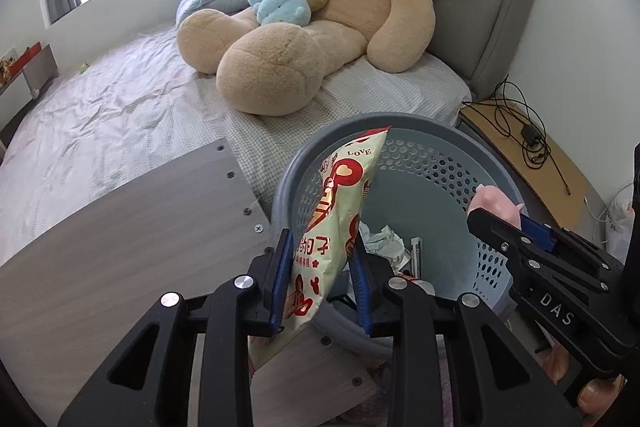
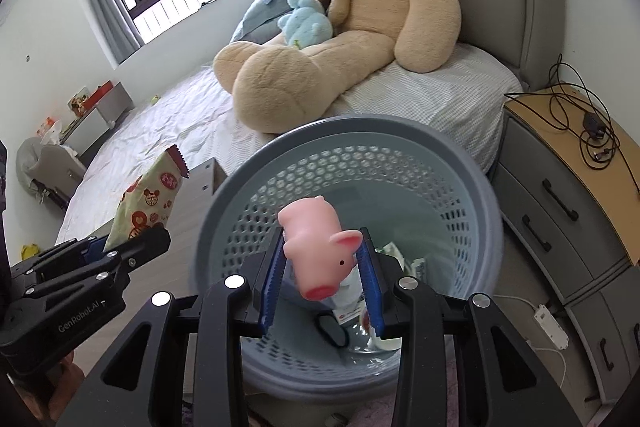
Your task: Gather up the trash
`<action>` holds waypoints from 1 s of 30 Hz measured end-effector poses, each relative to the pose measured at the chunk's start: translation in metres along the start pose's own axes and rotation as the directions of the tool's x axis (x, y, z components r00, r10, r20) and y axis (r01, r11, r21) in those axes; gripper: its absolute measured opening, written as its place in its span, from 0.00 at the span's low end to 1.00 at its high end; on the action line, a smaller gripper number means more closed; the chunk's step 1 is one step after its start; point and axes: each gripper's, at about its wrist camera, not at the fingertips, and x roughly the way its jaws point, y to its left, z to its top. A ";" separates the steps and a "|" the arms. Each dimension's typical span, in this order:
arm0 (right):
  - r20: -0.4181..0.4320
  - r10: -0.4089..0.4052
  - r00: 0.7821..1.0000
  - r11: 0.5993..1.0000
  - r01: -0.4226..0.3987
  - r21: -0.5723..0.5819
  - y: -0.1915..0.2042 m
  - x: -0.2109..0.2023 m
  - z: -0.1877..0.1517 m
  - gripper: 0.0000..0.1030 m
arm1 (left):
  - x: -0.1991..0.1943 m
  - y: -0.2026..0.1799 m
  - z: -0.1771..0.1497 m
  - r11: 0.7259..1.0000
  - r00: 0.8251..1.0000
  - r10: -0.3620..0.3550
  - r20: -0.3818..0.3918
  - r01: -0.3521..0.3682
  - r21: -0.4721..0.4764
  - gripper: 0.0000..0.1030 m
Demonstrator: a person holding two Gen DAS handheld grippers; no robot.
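Note:
A grey-blue perforated waste basket (image 1: 404, 163) (image 2: 472, 195) stands beside the bed and holds crumpled paper (image 1: 384, 239) and other scraps. My left gripper (image 1: 322, 247) is shut on a cream snack bag with red hearts (image 1: 340, 211), held upright over the basket's left rim; the bag also shows in the right wrist view (image 2: 148, 203). My right gripper (image 2: 326, 251) is shut on a pink rubber pig toy (image 2: 320, 251), held over the basket's opening. The pig (image 1: 494, 203) and right gripper (image 1: 516, 231) show at the right of the left wrist view.
A big tan teddy bear (image 1: 340, 15) with a small blue plush (image 1: 280, 3) sits on the bed (image 1: 120, 99). A grey wooden board (image 1: 140, 227) lies left of the basket. A nightstand (image 2: 580, 163) with cables stands to the right. A white power strip (image 2: 550, 323) lies on the floor.

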 end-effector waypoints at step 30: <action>0.019 -0.017 1.000 0.999 0.017 0.027 -0.035 0.000 0.005 0.53 | 0.010 -0.019 0.004 0.998 0.998 0.066 -0.009 -0.067 -0.013 0.79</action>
